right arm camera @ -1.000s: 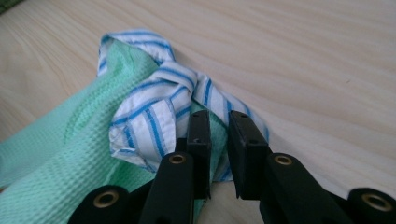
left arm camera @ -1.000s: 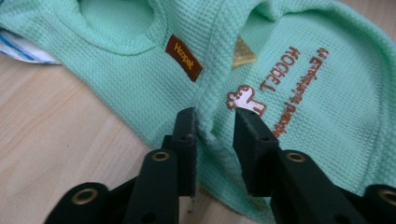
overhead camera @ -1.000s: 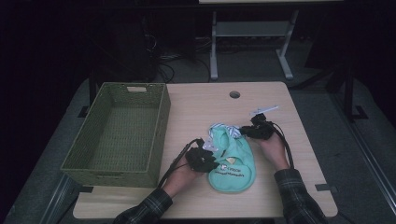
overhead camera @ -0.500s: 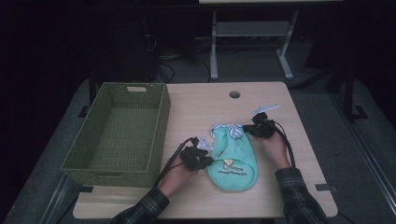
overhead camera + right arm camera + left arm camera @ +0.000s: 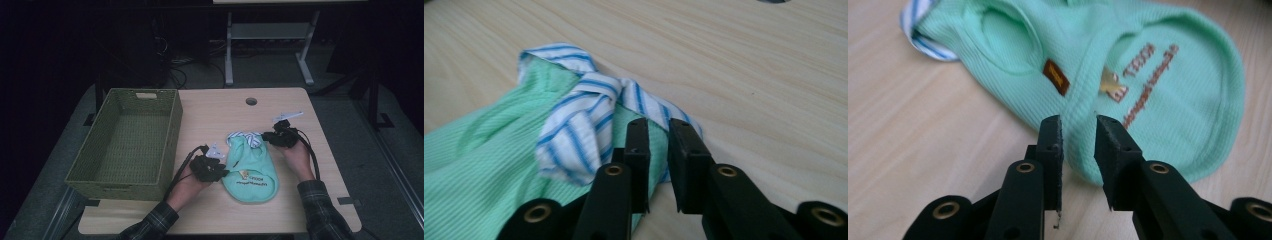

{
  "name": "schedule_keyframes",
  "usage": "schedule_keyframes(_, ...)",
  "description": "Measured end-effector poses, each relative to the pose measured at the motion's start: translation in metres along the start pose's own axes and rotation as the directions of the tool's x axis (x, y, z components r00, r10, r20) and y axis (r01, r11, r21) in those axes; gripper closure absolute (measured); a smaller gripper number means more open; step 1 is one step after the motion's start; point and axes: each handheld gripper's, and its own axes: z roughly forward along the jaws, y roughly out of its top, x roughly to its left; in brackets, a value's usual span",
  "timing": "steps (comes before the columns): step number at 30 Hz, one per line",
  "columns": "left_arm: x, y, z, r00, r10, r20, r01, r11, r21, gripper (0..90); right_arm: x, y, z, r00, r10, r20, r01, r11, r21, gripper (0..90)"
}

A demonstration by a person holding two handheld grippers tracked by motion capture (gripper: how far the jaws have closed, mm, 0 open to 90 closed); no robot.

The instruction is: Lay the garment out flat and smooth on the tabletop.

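A small mint-green garment (image 5: 252, 170) with a blue-and-white striped collar (image 5: 245, 137) lies flat on the wooden table (image 5: 220, 107). My left gripper (image 5: 222, 169) is at its left edge. In the left gripper view the garment (image 5: 1148, 75) has its edge lying in the gap of my left gripper (image 5: 1078, 122), whose jaws have just been opening and do not press it. My right gripper (image 5: 274, 138) is at the collar end. In the right gripper view the striped collar (image 5: 579, 115) lies just ahead of my right gripper (image 5: 659, 125); its jaws have also just been opening, a narrow gap over the cloth.
A green woven basket (image 5: 172, 130) stands at the left of the table, close to my left hand. A round cable hole (image 5: 251, 101) is in the table's far middle. A metal-legged stand (image 5: 229, 55) is on the dark floor beyond.
Both hands stay at the garment's two sides. The right gripper has edged slightly to the right, and the garment lies a little flatter.
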Motion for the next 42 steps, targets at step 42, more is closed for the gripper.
schedule_keyframes(42,0.029,0.01,0.048,0.9996,0.027,-0.01,-0.026,0.997,0.073,89.6,0.046,-0.075,-0.039,0.9944,-0.038,-0.099,0.046,0.995,0.085,89.7)
